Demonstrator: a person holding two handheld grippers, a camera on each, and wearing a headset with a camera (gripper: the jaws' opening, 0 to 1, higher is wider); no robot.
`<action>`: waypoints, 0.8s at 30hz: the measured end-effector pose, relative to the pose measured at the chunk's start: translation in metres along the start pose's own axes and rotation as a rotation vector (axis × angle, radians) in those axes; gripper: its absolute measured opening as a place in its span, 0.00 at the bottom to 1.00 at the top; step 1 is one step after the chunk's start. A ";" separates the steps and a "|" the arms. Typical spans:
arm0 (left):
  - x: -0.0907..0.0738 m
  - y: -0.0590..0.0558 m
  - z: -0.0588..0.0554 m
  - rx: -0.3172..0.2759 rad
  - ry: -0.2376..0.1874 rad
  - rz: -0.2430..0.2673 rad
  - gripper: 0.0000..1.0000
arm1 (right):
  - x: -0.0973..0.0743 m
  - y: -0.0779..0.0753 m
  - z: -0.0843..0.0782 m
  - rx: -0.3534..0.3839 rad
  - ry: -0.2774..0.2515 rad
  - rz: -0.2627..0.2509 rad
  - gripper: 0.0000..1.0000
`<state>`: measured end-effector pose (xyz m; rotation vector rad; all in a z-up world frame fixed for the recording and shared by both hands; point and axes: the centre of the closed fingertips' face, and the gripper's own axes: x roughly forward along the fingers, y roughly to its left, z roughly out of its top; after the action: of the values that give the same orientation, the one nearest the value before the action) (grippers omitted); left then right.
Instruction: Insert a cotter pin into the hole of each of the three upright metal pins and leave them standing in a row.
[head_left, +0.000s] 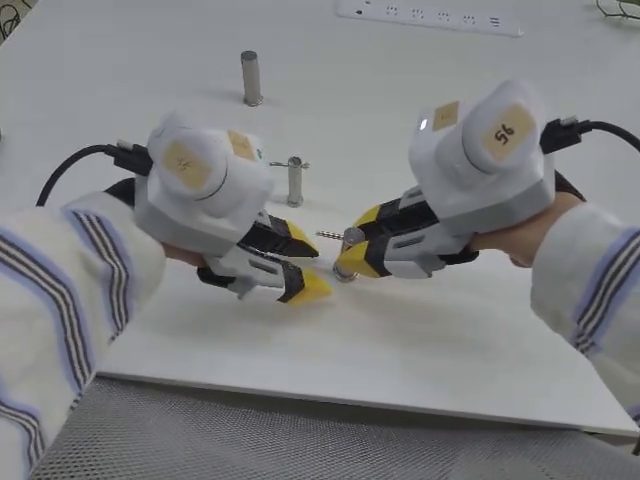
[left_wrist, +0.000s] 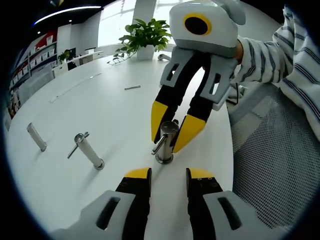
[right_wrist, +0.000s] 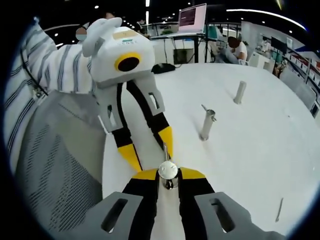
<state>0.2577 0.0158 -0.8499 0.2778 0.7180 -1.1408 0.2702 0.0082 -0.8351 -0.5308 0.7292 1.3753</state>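
**A:** We had the right gripper (right_wrist: 168, 176) closed on the near pin (left_wrist: 166, 131), which stood upright at six o'clock on the table (head_left: 400, 330). The left gripper (left_wrist: 169, 174) sat at the pin's nine o'clock, jaws well apart and holding nothing.

**B:** And the cotter (head_left: 329, 235)?

**A:** It stuck out of the pin's head toward the left gripper. We judged it partly through the hole, so the step in hand was seating it.

**B:** How did we think to do that well?

**A:** Clamp firmly with the right gripper. Close the left jaws on the cotter's free end and push straight along the hole without twisting, or the pin might tip.

**B:** What did each view add?

**A:** The left gripper view gave us the cotter crossing the pin from the side. It also showed a spare cotter (left_wrist: 132, 87) lying far up the table at twelve o'clock. The head view gave us the row. The middle pin (head_left: 295, 182) at eleven o'clock had its cotter in. The far pin (head_left: 250, 78) beyond it had none that we could see.
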 end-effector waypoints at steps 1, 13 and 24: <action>-0.001 -0.001 -0.001 0.000 0.000 -0.003 0.31 | 0.000 0.000 0.000 -0.001 0.000 0.001 0.16; -0.022 -0.008 -0.010 -0.005 -0.043 0.011 0.59 | -0.001 0.003 0.000 -0.012 0.017 -0.003 0.16; -0.037 -0.014 -0.014 -0.019 -0.063 0.028 0.74 | -0.001 0.002 0.001 -0.037 0.025 -0.006 0.14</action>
<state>0.2313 0.0448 -0.8346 0.2346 0.6673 -1.1105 0.2680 0.0084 -0.8338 -0.5804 0.7229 1.3807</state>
